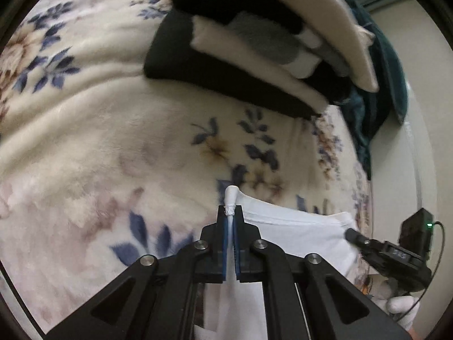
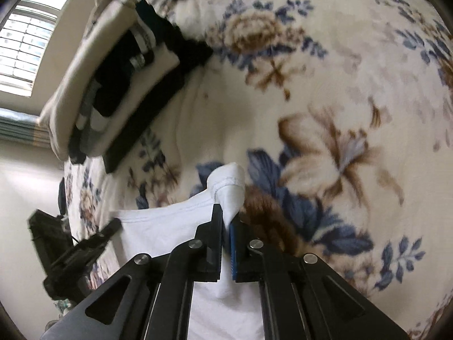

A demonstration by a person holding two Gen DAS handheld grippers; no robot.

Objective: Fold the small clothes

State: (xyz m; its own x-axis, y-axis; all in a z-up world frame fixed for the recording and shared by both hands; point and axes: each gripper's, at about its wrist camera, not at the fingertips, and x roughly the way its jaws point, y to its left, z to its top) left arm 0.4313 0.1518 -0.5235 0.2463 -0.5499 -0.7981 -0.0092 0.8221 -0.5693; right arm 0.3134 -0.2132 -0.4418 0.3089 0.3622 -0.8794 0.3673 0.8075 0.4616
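Observation:
A white garment point(image 1: 294, 235) hangs stretched between my two grippers above a floral blanket. My left gripper point(image 1: 230, 212) is shut on one bunched corner of it, which pokes out past the fingertips. My right gripper point(image 2: 228, 212) is shut on the other corner point(image 2: 226, 181), with the hem folded over its tips. The cloth's top edge runs taut between them point(image 2: 170, 212). The right gripper shows in the left wrist view point(image 1: 352, 235), and the left one shows in the right wrist view point(image 2: 114, 225).
A stack of folded clothes point(image 1: 254, 42) in black, white, grey and cream lies on the floral blanket point(image 1: 99, 127), seen too in the right wrist view point(image 2: 113, 85). A dark teal cloth point(image 1: 376, 85) lies beside it. A wall and window point(image 2: 25, 42) are beyond.

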